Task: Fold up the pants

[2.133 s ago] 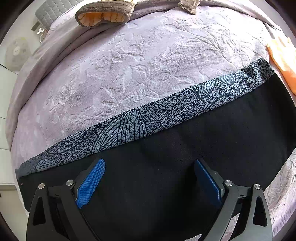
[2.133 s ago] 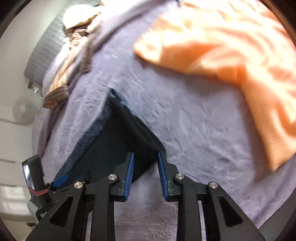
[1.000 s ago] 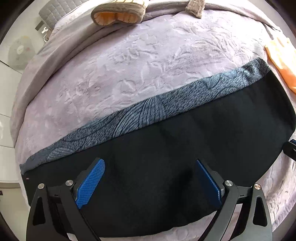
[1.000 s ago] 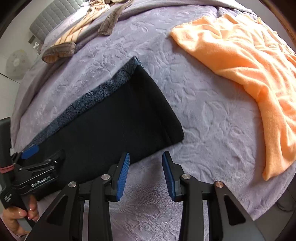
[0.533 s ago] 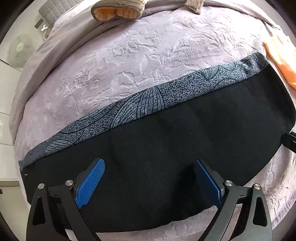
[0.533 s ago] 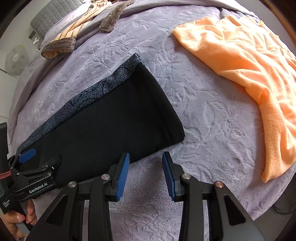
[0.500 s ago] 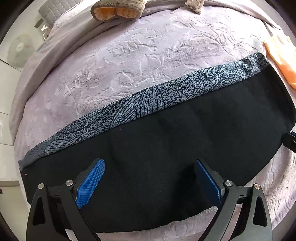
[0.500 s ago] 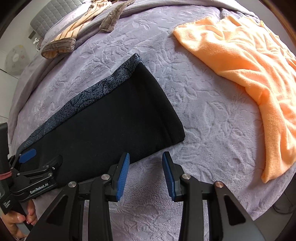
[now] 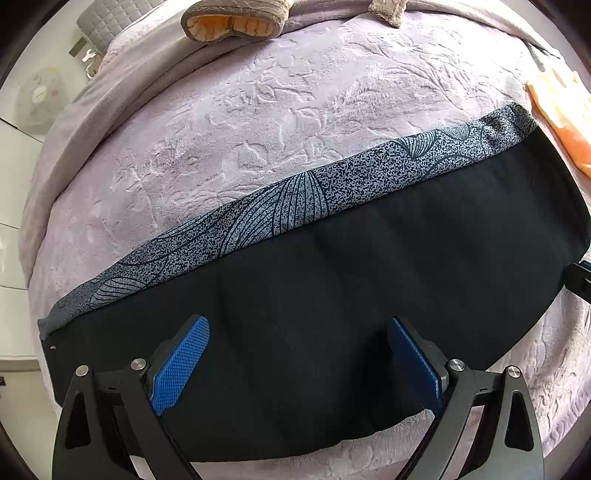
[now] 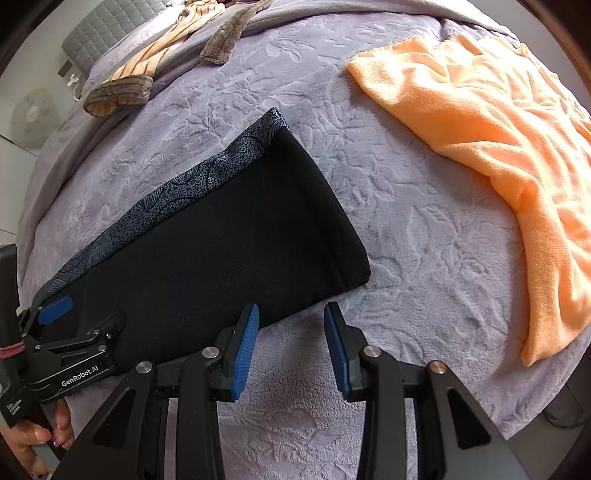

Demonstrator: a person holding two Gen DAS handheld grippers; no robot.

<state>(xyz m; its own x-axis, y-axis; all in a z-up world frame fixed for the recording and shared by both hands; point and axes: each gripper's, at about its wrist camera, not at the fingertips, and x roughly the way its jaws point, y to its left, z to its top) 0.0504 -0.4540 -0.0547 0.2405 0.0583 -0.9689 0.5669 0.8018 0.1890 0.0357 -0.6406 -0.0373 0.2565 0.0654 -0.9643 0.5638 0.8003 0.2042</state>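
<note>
The pants (image 9: pixel 332 295) are laid flat on the lilac embossed bedspread (image 9: pixel 258 122) as a long black band, folded lengthwise, with a speckled grey leaf-print strip (image 9: pixel 295 199) running along the edge farthest from the jaws.

The left gripper (image 9: pixel 295 354) is held with its jaws spread wide and nothing between them. Both blue pads (image 9: pixel 181 362) are seen over the black fabric, near its closer edge; whether the cloth is touched cannot be told. The printed strip is found well beyond the fingertips, and a narrow band of bedspread is visible behind them, below the pants' near edge.

The right gripper (image 10: pixel 290 347) is held with its jaws parted to a moderate gap, gripping nothing. Bare bedspread is seen between them. The pants (image 10: pixel 221 251) lie ahead and to the left of these jaws; the near long edge passes just beside the left fingertip, and the corner of the short end is seen just ahead of the gap. In this view the left gripper (image 10: pixel 66 325) is seen far to the left, over the other end of the pants.

An orange towel (image 10: pixel 498 147) is spread ahead and to the right of the right jaws, apart from the pants. A striped garment (image 10: pixel 122 92) is lying far ahead to the left, near the grey headboard (image 10: pixel 103 33).
</note>
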